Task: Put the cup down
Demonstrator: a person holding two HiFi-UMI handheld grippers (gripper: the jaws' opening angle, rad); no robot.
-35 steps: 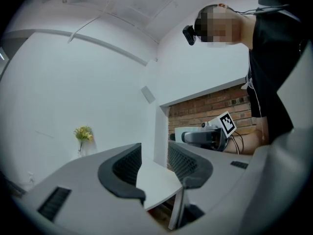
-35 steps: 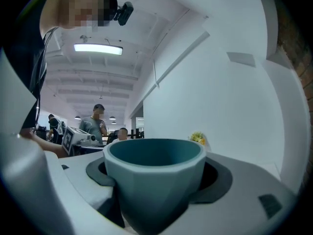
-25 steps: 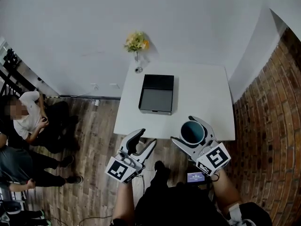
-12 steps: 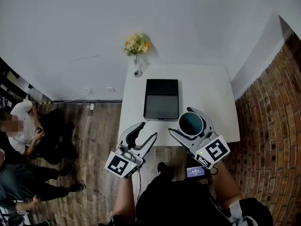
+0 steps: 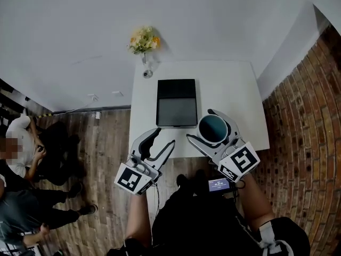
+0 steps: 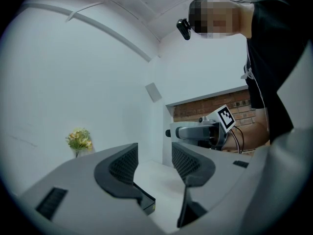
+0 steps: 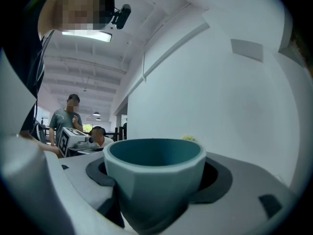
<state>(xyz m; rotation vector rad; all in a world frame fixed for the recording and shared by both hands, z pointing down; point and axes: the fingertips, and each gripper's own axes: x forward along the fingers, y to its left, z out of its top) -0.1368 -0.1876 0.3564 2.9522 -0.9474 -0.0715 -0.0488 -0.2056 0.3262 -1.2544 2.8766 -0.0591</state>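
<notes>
The cup [image 7: 154,180] is teal all over, inside and out. It has a thick round rim, and its outer wall is cut into flat facets that narrow toward the base. It sits upright and looks empty in the right gripper view. The jaws of the right gripper [image 5: 200,125] are clamped on it, one dark pad against each side below the rim.

In the head view the cup [image 5: 214,129] is over the near part of the white desk [image 5: 232,84]. It is just right of the near right corner of a black tray [image 5: 176,103] that lies flat on the desk. Whether its base touches the desktop cannot be told.

The left gripper [image 5: 165,136] hangs at the desk's near edge, left of the cup and well apart from it. Its jaws stand apart with nothing between them, and the ribbed pads face each other across an open gap.

A small vase of yellow flowers [image 5: 143,39] stands at the desk's far left corner, by the white wall. A brick wall [image 5: 306,127] runs along the right. Two people [image 5: 21,143] are on the wooden floor [image 5: 101,143] at the left.
</notes>
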